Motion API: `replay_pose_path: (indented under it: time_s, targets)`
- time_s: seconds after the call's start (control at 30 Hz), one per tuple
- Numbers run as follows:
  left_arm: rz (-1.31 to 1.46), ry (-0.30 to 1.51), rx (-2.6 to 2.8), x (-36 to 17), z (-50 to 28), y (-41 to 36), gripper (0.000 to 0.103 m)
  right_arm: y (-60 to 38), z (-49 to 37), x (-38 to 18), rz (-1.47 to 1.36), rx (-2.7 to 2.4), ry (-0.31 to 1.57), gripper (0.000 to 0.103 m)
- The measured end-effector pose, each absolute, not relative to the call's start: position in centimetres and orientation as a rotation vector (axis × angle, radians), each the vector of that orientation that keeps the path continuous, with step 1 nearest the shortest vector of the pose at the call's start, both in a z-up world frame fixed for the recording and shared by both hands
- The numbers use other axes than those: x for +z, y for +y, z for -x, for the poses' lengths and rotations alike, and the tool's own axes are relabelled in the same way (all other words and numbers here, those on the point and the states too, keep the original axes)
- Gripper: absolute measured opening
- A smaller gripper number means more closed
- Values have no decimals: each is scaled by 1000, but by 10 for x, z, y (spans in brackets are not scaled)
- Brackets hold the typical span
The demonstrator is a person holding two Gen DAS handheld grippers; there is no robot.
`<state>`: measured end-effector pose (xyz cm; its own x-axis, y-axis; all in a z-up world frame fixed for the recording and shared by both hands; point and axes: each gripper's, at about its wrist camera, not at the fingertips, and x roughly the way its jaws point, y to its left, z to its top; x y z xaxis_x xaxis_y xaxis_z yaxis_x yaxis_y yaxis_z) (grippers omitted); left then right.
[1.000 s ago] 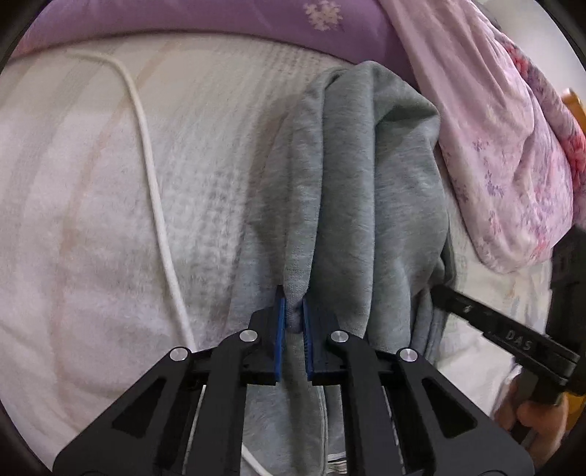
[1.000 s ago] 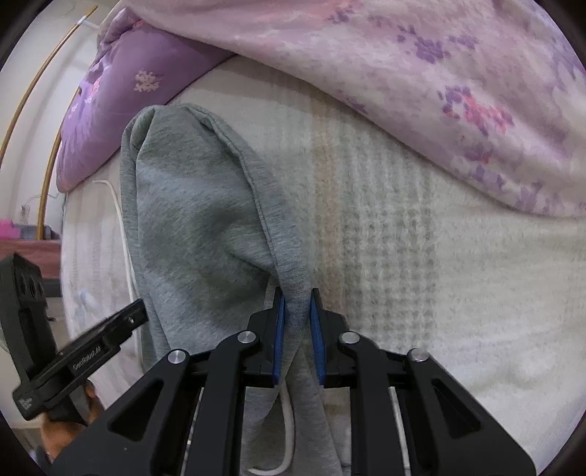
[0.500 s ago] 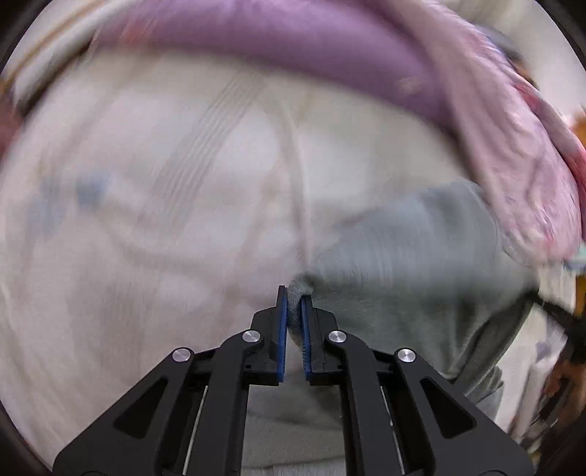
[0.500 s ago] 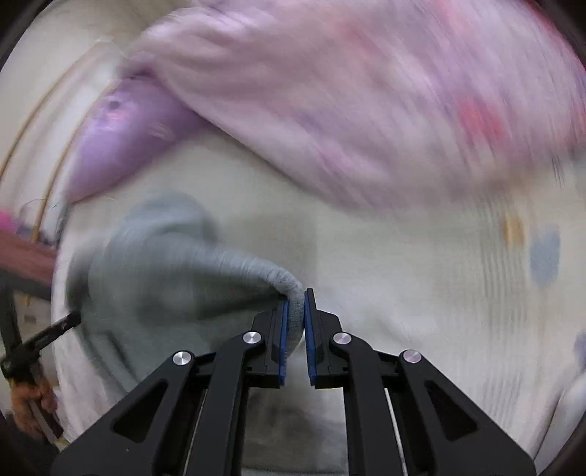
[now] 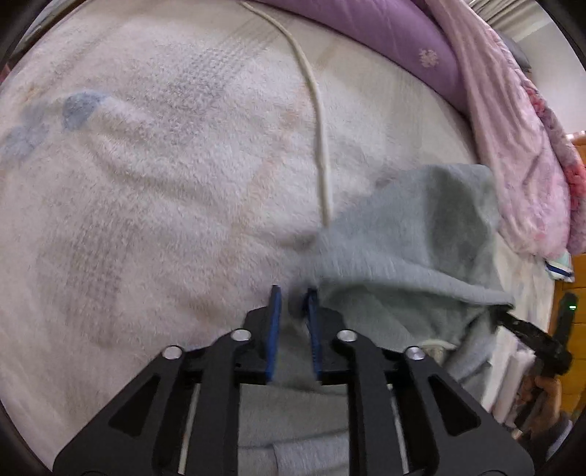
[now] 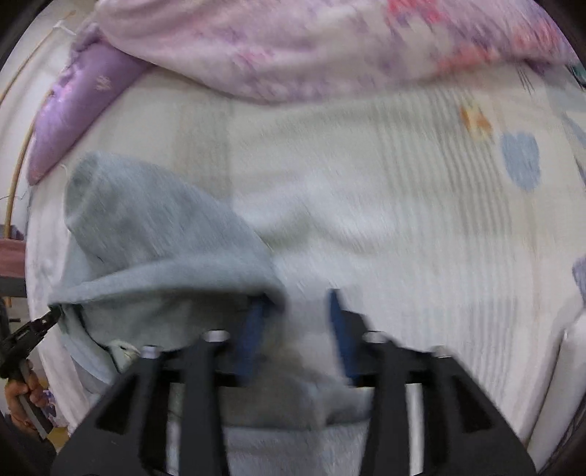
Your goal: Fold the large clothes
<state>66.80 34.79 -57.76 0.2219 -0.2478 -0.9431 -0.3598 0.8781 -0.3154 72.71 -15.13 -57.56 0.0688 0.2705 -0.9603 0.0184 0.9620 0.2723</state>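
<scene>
A grey sweatshirt (image 5: 414, 234) lies bunched on the white fleece bed blanket (image 5: 146, 183), stretching from my left gripper toward the right. It also shows at the left of the right wrist view (image 6: 154, 234). My left gripper (image 5: 292, 307) has its blue pads slightly parted at the garment's edge, which lies just to the right of the pads and beneath them. My right gripper (image 6: 297, 311) is open wide, with the grey cloth beside its left pad and beneath the fingers. The other gripper shows at each view's edge (image 5: 531, 337) (image 6: 29, 329).
A white cord (image 5: 318, 121) runs across the blanket and under the sweatshirt. A purple pillow (image 5: 384, 33) and a pink floral quilt (image 5: 520, 139) lie along the far side. The quilt also fills the top of the right wrist view (image 6: 311, 47).
Both grippers swung the sweatshirt down across the bed and then parted their pads. The right one opened wide and let go of the cloth; the left opened slightly.
</scene>
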Motion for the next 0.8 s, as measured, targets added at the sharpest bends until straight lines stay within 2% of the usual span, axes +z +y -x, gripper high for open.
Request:
replay_pose_path:
  time_s: [0.03,0.07,0.17,0.23,0.33,0.37,0.43,0.5,0.6,0.63,0.73,0.8]
  targets:
    - [544,1357,83,-572,-665,349,41,-157,-724,-565,-262,183,1481,44]
    - [550,1334,95,-561,-663,350,53,-160,-722,-552,-298,200,1448,44]
    - [578,1231,73,-528,-665,352,53,-156,-728,-516,-368,270,1331,44]
    - [608,1195,46,-520,-674,347,53,-139,-745,-507,-438,357,1287,38]
    - [596,1204,0,-532,-709,320,53,-105,-772,-523,-457,405,1309,27]
    - [601,1222,-32,-543,-720,309,53,-96,-778,-532,-450,407,1345,20]
    - [566,1328,-22,-572,-733,293,52,-86,-780,-559,-392,374,1450,16]
    - [507,1391,40,-592,-727,290,44,-86,-764,-578,-346,357,1523,8]
    - [569,1417,70,-610,-700,302,33,-100,-735,-589,-310,330,1561,0]
    - [580,1416,74,-612,-695,306,26,-107,-727,-597,-326,322,1577,0]
    - [688,1410,59,-622,-690,319,23,-115,-727,-610,-408,316,1583,0]
    - [664,1425,55,-619,-695,316,23,-109,-733,-607,-371,301,1588,0]
